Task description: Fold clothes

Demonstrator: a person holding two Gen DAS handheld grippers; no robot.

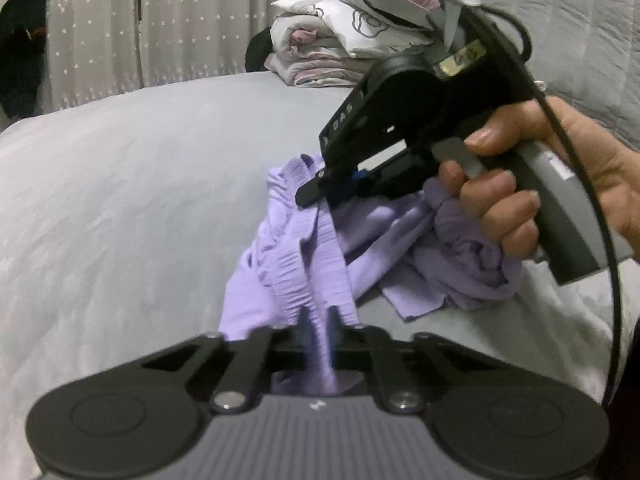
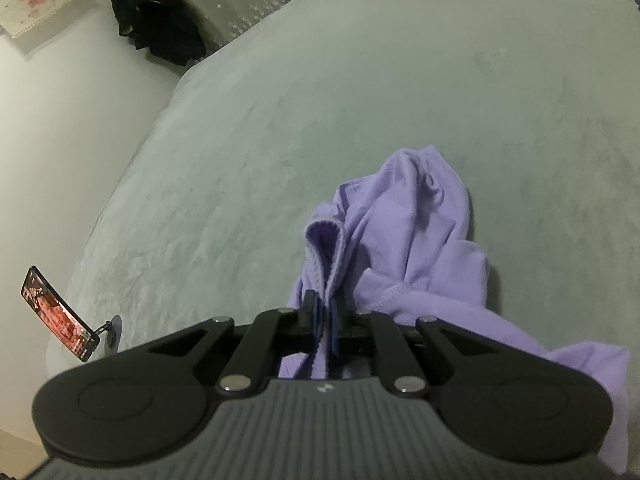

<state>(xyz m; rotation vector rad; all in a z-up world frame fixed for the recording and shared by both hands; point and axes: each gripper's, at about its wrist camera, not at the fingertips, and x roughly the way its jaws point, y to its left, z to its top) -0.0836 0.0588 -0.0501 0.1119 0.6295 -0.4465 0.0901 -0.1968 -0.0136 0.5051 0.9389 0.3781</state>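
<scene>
The left gripper (image 1: 318,330) pinched a ribbed edge of the lilac garment (image 1: 288,264), which lay bunched on the bed (image 1: 132,184) just ahead. The right gripper (image 1: 320,192), tilted down in a hand (image 1: 560,176), clamped another ribbed fold beyond it

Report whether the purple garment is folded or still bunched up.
Bunched up, not folded. The lilac ribbed-hem knit garment lies crumpled in loose wrinkles on the grey bedspread, its hem pinched by the left tongs and right tongs.

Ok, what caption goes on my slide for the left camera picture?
Both tongs, left and right, pinch a crumpled purple garment above the grey bed.
</scene>
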